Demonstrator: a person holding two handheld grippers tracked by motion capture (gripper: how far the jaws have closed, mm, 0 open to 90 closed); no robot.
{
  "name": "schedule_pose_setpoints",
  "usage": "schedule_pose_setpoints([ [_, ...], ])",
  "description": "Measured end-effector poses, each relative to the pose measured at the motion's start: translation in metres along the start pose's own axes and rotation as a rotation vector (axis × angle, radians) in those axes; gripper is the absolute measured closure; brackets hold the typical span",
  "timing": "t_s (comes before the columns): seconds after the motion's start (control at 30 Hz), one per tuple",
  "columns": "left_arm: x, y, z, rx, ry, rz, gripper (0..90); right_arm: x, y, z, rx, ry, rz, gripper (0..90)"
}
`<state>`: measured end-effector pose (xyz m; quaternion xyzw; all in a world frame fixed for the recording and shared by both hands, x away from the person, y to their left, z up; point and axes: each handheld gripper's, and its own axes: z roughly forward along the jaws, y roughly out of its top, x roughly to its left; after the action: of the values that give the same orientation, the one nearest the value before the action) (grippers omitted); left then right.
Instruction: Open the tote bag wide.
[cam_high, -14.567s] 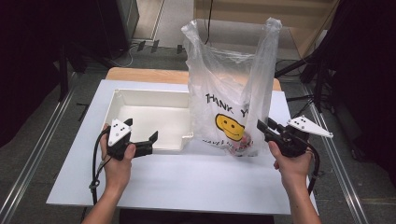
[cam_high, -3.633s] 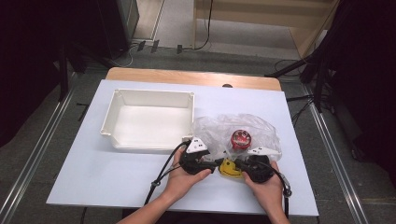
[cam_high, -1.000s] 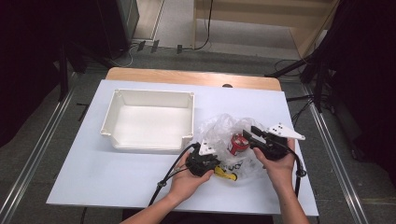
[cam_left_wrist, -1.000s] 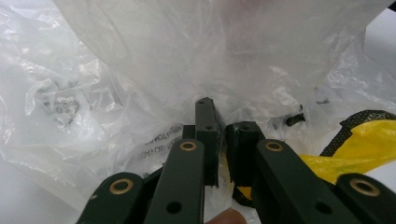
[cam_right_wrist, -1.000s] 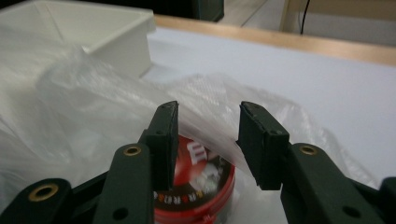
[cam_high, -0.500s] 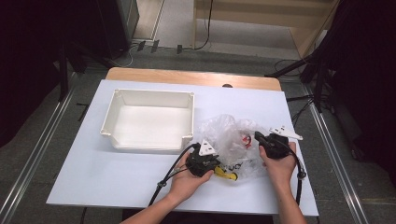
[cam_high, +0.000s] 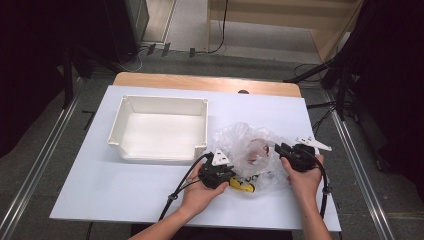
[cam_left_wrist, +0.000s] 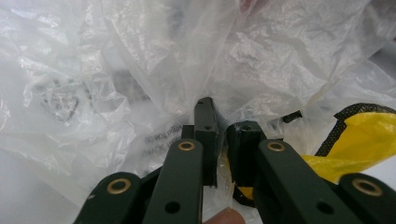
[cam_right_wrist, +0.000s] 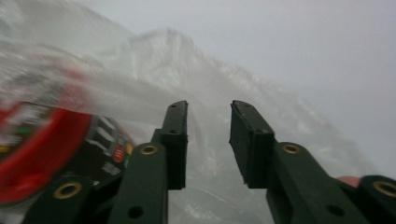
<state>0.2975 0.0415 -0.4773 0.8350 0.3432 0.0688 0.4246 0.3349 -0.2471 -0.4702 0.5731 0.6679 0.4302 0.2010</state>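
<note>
We see the white surface (cam_high: 150, 185) bearing a tray (cam_high: 160, 127), beside it a plastic bag (cam_high: 245, 150) pinched in the left gripper (cam_left_wrist: 223, 140) jaws, the right gripper (cam_right_wrist: 208, 140) jaws parted, grey floor (cam_high: 45, 150) around.

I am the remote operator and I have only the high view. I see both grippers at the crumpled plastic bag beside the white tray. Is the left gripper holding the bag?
Observer: Yes. In the left gripper view the left gripper is nearly shut, with a fold of the plastic bag pinched between its jaws.
Operator: And the right gripper, is it gripping too?
Observer: No. In the right gripper view the right gripper is open, with bag film behind the gap.
Operator: What is the red thing inside?
Observer: A round red and black item under the film, left of the right gripper's jaws. It is too blurred to name.
</note>
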Motion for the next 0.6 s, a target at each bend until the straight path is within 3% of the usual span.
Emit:
schedule_pose_setpoints([
  [0.13,0.001,0.0,-0.004,-0.043,-0.008,-0.009,73.1,0.007,0.006,-0.031,-0.11,0.057,-0.032,63.8],
  [0.2,0.002,0.0,-0.008,-0.074,-0.004,-0.02,60.8,0.012,0.006,-0.041,-0.134,0.073,-0.072,63.3],
  [0.3,-0.002,0.003,-0.013,-0.083,-0.012,-0.044,42.7,0.021,0.007,-0.051,-0.154,0.097,-0.117,61.5],
  [0.37,-0.008,0.006,-0.018,-0.093,0.014,-0.019,34.5,0.024,0.008,-0.053,-0.157,0.095,-0.139,61.4],
  [0.6,-0.026,0.025,-0.042,-0.172,0.108,0.038,16.9,0.027,0.009,-0.052,-0.164,0.101,-0.136,61.3],
])
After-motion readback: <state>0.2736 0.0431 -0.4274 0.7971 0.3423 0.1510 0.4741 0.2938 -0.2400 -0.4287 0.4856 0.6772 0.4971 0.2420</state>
